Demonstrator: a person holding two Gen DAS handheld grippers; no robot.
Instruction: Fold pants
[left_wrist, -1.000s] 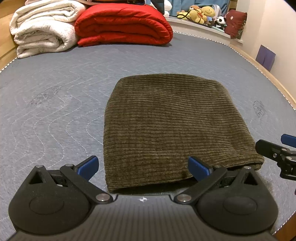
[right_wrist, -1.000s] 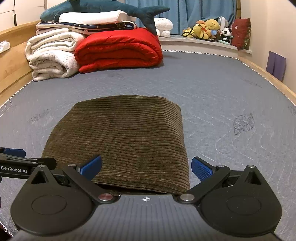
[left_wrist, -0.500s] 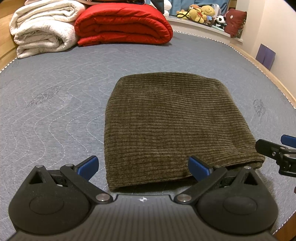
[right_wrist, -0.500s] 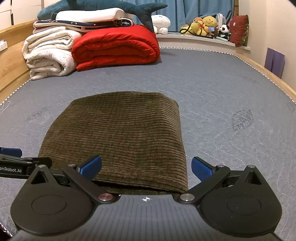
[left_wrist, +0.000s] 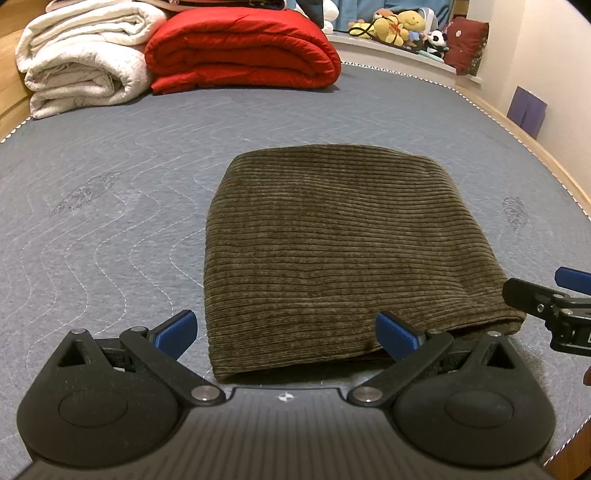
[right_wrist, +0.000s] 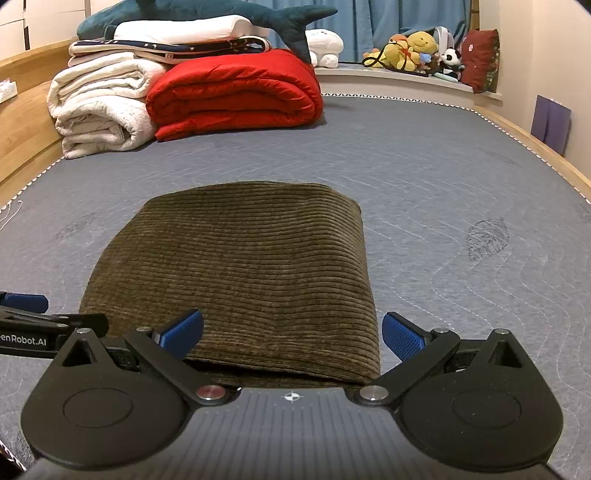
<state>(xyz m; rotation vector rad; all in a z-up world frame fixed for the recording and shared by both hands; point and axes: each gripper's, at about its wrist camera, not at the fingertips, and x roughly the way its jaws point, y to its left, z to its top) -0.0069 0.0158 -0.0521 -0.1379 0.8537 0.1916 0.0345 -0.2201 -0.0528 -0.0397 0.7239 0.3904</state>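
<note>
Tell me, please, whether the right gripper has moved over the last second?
Yes. The right gripper has drawn back slightly: in its own view the red quilt and folded pants sit a little farther off and higher than before.

It is a bedroom at home: a big bed, folded blankets, and soft toys by blue curtains.

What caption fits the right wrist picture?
Folded pants on the bed, open right gripper at their near edge.
</note>
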